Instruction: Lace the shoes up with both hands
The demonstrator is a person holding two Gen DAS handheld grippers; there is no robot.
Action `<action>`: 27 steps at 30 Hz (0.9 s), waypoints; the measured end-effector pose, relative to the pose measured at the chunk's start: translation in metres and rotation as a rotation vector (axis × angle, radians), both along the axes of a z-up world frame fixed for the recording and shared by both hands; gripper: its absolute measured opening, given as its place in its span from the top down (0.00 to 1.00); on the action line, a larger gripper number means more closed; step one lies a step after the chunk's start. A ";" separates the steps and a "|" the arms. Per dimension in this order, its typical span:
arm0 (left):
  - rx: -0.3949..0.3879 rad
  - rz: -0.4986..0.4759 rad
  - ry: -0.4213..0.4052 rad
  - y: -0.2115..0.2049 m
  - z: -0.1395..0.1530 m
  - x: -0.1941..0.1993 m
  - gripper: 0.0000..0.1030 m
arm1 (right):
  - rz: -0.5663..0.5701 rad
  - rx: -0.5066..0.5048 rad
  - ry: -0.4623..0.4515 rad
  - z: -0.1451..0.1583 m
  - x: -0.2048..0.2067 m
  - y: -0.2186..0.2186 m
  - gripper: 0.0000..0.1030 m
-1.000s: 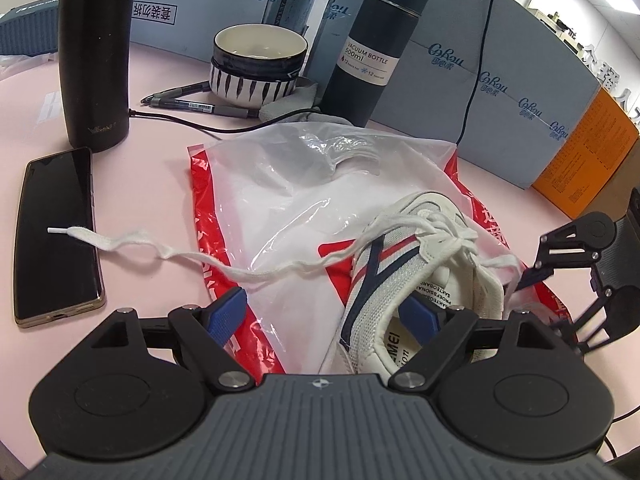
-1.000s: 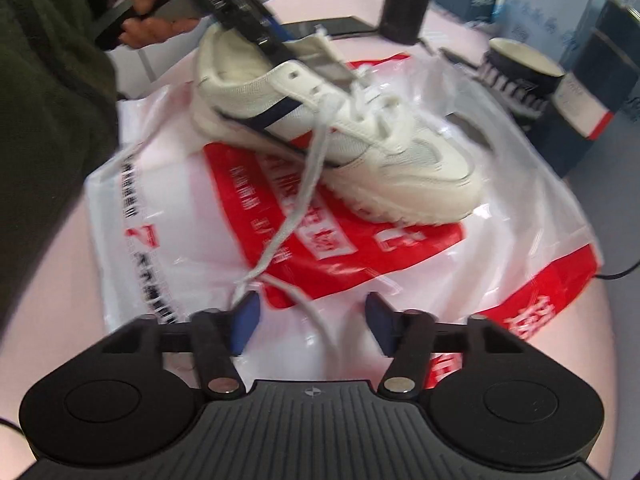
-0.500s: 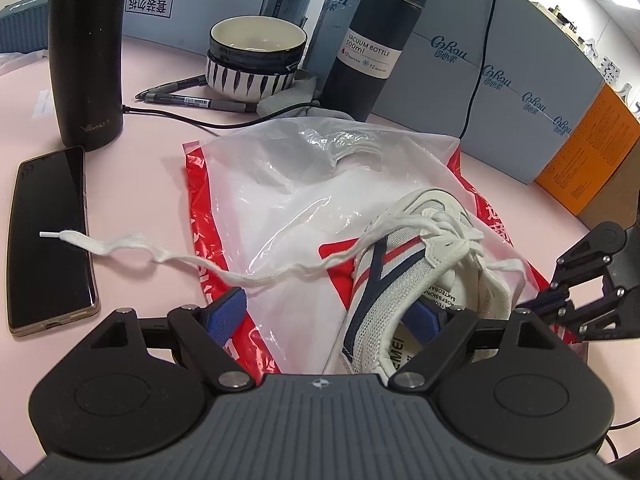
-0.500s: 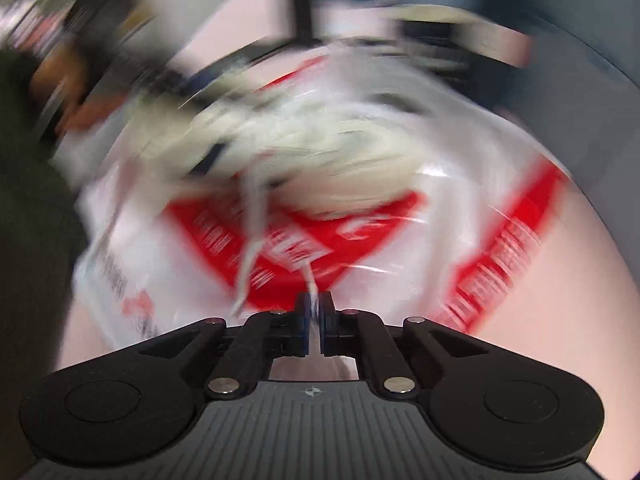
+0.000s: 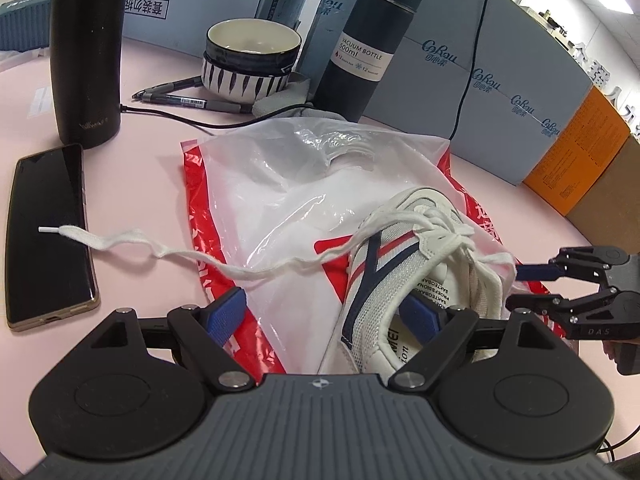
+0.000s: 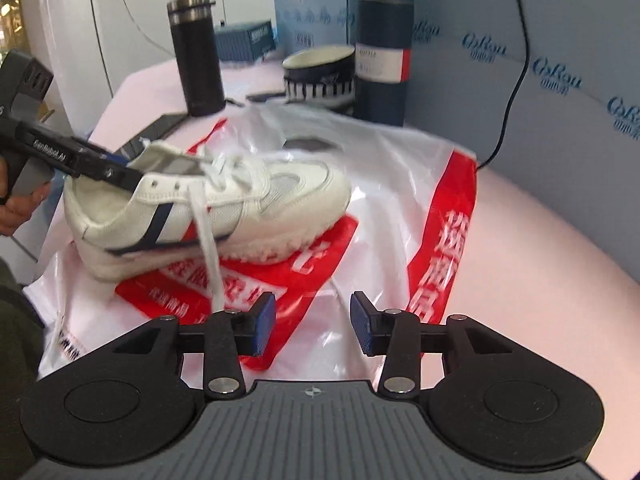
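My left gripper (image 5: 326, 312) stands wide, one ribbed blue pad inside the heel opening of the white mesh shoe (image 5: 404, 276), which lies on a glossy red-and-white plastic bag (image 5: 280, 184) on the pink table (image 5: 132, 152). A flat woven lace (image 5: 168, 250) trails left onto a black phone (image 5: 48, 232). My right gripper (image 6: 313, 324) is opening with nothing between its pads, the shoe's other lace (image 6: 206, 240) hanging just left of them.

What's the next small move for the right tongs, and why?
Probably shift the right tongs left to take the hanging lace. Its jaws are opening with nothing between them, and that lace dangles loose from the shoe, ending beside the left pad.
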State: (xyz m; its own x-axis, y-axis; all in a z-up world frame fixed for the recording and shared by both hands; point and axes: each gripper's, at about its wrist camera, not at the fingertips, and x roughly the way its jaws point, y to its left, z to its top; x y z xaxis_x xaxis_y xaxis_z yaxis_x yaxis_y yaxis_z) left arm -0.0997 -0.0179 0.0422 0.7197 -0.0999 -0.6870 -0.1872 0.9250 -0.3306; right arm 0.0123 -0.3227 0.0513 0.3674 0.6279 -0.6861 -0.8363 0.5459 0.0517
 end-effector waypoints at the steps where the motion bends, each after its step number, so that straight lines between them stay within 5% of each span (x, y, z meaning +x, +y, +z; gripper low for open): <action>1: -0.001 0.002 -0.002 0.001 0.001 -0.001 0.20 | -0.007 0.007 -0.005 -0.001 0.002 0.000 0.62; 4: -0.005 0.007 -0.004 0.003 0.001 -0.004 0.20 | -0.021 0.029 -0.010 -0.004 0.010 -0.001 0.65; 6: -0.005 0.011 -0.004 0.002 0.001 -0.004 0.20 | -0.026 0.031 -0.001 -0.008 0.014 -0.001 0.83; 12: -0.001 0.019 -0.001 0.001 0.001 -0.003 0.20 | -0.031 0.050 0.005 -0.017 0.021 -0.004 0.84; 15: 0.002 0.019 0.001 0.000 0.001 -0.001 0.20 | -0.021 0.028 0.008 -0.023 0.022 -0.003 0.96; 20: 0.017 0.009 -0.005 -0.002 0.003 0.001 0.20 | -0.035 0.048 0.022 -0.021 0.015 -0.006 0.97; 27: 0.035 -0.030 -0.031 -0.008 0.006 0.000 0.20 | -0.181 0.453 0.344 0.002 0.019 -0.026 0.97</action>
State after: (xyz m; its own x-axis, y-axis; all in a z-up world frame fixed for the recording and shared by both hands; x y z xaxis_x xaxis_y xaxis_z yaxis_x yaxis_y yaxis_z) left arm -0.1000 -0.0257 0.0482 0.7378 -0.0981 -0.6678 -0.1495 0.9411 -0.3034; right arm 0.0311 -0.3486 0.0537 0.3005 0.8337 -0.4633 -0.6258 0.5389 0.5638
